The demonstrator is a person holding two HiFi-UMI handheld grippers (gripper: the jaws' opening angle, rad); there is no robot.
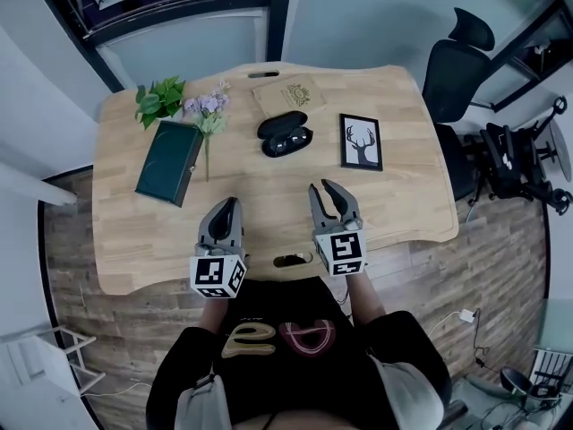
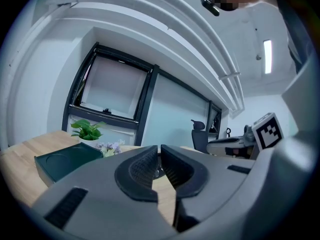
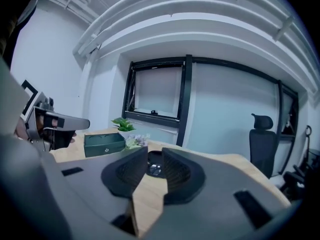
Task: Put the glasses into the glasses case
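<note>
**Grey jaws held short of the black glasses case**

Grey and dark-padded, the right gripper (image 1: 322, 191) is seen released. Its jaws are parted by a moderate gap and nothing is gripped between them. In the right gripper view (image 3: 155, 151) only bare wood and a distant dark shape are framed by that gap. The left gripper (image 1: 233, 201) is held beside it, well apart. Its jaws are drawn together to a thin slit in the left gripper view (image 2: 158, 148), and nothing is clasped there either. Both grippers are held over the near edge of the wooden table (image 1: 403, 204), pointing away from the person.

Further out, at the table's far middle, the black glasses case (image 1: 282, 124) is laid. The glasses (image 1: 288, 141) are seen right against its near side. Whether they are already lying in an open half of the case cannot be told.

A framed deer picture (image 1: 361, 141) is placed just right of the case, and a light wooden plaque (image 1: 289, 95) just behind it. To the left, lilac flowers (image 1: 208, 107), a leafy green plant (image 1: 159, 99) and a dark green box (image 1: 170, 162) are set. A black office chair (image 1: 457, 65) is parked beyond the table's far right corner.
</note>
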